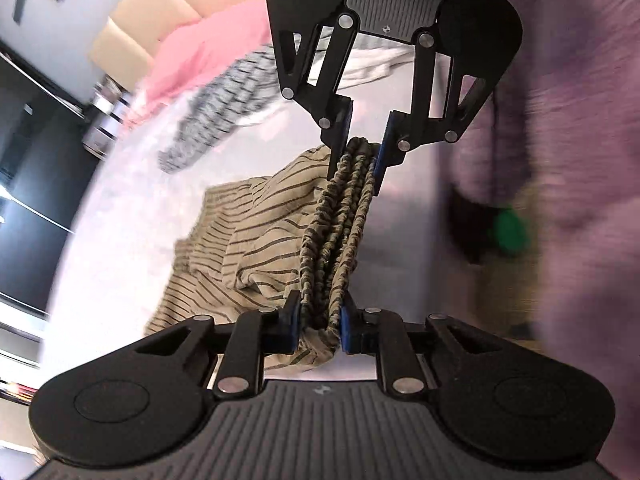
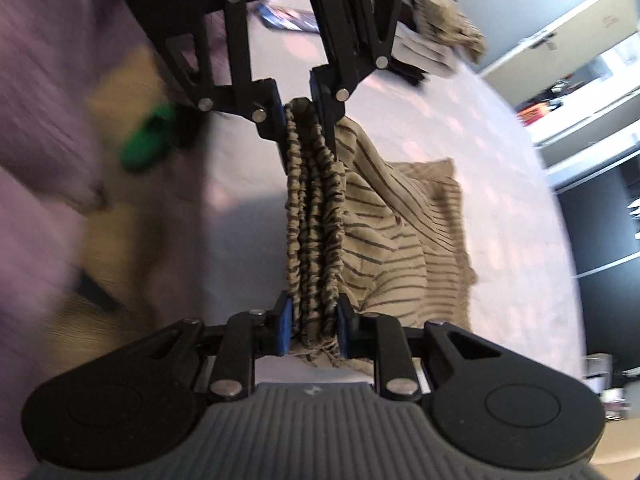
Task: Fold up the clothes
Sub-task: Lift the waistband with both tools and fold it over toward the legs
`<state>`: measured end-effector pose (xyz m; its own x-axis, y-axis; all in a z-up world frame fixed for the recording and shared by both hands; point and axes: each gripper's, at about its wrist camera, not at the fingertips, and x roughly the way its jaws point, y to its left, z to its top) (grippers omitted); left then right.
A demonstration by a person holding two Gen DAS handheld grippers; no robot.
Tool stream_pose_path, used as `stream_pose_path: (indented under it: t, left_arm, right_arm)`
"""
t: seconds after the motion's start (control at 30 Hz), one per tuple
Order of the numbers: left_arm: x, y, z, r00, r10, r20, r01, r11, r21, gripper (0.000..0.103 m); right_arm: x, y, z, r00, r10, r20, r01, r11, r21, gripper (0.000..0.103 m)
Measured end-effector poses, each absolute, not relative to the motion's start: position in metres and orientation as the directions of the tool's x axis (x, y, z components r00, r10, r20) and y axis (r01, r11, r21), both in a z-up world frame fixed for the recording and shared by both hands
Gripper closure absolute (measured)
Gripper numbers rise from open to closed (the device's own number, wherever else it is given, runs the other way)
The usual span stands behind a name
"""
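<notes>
- Left wrist view: the left gripper, at the bottom, has its blue-padded jaws nearly closed, pinching the gathered elastic waistband of beige striped shorts
- The waistband stretches taut up to the right gripper, which is clamped on its other end
- The rest of the shorts hangs leftward, over a pale bed; a grey patterned garment and pink bedding lie farther off
- Right wrist view: the right gripper is narrowly closed on the waistband, the left gripper opposite
- The shorts drape rightward over the bed
</notes>
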<state>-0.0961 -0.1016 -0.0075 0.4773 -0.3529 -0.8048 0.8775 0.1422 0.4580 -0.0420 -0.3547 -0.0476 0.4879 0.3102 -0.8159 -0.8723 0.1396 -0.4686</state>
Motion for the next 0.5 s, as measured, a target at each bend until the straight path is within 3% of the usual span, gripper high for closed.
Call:
stream_pose_path:
  t: [0.13, 0.3, 0.5]
  left_arm:
    - [-0.110, -0.088, 0.007, 0.386, -0.367, -0.846, 0.922, 0.146, 0.358, 0.087]
    - [-0.083, -0.083, 0.008, 0.348, -0.393, -0.851, 0.936, 0.191, 0.294, 0.087]
    - [0.001, -0.085, 0.026, 0.335, -0.407, -0.850, 0.935, 0.255, 0.246, 0.087]
  right_arm:
    - [-0.054, -0.344, -0.016, 0.387, 0.346, -0.854, -0.922, 0.161, -0.353, 0.079]
    - [-0.066, -0.328, -0.019, 0.381, 0.370, -0.847, -0.916, 0.278, -0.291, 0.079]
    - [0.017, -0.320, 0.004, 0.390, 0.403, -0.828, -0.884, 0.414, -0.215, 0.079]
